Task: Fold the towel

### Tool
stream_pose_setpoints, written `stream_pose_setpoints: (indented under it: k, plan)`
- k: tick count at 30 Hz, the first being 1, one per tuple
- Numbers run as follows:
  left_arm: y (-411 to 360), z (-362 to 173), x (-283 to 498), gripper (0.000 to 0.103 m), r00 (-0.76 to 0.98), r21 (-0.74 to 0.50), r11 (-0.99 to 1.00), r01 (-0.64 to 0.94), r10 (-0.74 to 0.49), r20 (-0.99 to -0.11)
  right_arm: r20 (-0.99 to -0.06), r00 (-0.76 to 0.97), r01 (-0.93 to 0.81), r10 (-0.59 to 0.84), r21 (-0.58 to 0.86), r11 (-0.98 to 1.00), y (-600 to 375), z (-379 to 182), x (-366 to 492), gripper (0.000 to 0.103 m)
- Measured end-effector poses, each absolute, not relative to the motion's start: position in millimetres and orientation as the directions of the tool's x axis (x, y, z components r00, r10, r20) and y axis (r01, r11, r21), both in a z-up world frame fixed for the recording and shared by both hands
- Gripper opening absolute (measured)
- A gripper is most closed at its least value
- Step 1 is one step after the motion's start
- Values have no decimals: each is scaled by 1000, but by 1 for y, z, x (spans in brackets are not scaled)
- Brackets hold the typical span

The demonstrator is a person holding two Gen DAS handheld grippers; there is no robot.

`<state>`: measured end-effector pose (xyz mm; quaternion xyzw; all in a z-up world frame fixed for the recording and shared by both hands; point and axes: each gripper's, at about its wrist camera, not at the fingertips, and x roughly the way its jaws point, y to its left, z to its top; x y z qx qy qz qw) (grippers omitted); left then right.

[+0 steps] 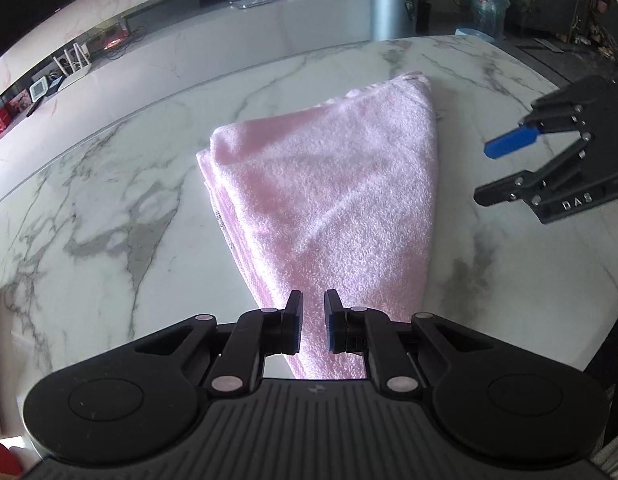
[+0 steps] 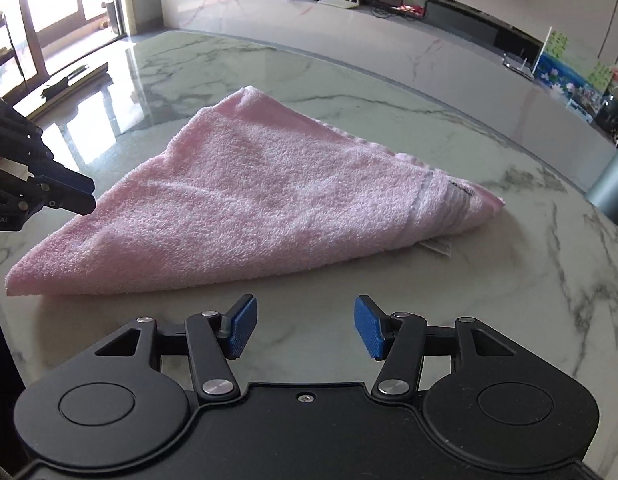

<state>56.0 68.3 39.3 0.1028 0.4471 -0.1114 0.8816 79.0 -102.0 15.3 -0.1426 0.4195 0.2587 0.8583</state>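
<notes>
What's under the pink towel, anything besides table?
Only the marble table shows around the pink towel, plus a white care label poking out from its near edge. The towel lies in stacked layers; whatever sits directly beneath is covered.

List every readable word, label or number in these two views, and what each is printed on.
"DAS": raised letters on the body of the right hand-held gripper, seen from the left wrist view.
Dark mark on the pink towel band: too small to read.
White care tag under the towel: blurred.
Left hand-held gripper: no text seen.
</notes>
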Motion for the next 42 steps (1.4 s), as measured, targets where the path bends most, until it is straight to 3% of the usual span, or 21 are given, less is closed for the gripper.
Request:
stream_pose_setpoints:
  k: [1, 4, 5, 11, 14, 17, 21, 25, 28, 42]
  plan:
    - [69, 40, 53, 13, 587, 75, 961, 266, -99, -803, -785, 528, -537, 323, -15, 843, -105, 14, 71, 56]
    - [70, 42, 37, 35, 623, 28, 977, 209, -111, -774, -763, 566, -462, 312, 20, 886, -111, 13, 48, 60]
    - [70, 43, 30, 38, 635, 12, 981, 194, -117, -763, -760, 574, -446, 306, 24, 895, -113, 13, 43, 62]
    - [63, 35, 8, 45, 636, -3, 992, 126, -84, -767, -735, 612, -375, 293, 56, 925, -118, 8, 12, 69]
    - [62, 29, 1, 49, 626, -1, 996, 93, -59, -777, -731, 619, -359, 288, 63, 931, -118, 3, -2, 79]
    - [61, 26, -5, 54, 622, 2, 998, 69, -41, -782, -727, 626, -344, 282, 67, 937, -119, 1, -11, 81]
    - [58, 23, -12, 62, 624, 17, 998, 55, -21, -781, -725, 638, -319, 261, 60, 946, -123, 0, -18, 95]
    - [55, 21, -14, 65, 625, 17, 998, 55, -22, -780, -714, 658, -297, 238, 44, 954, -126, -1, -24, 97]
    - [52, 17, -15, 74, 622, 9, 998, 65, -34, -782, -714, 662, -290, 230, 38, 956, -126, -2, -25, 98]
    - [49, 3, -17, 83, 622, 4, 998, 66, -38, -782, -720, 662, -296, 210, 7, 955, -120, -9, -26, 102]
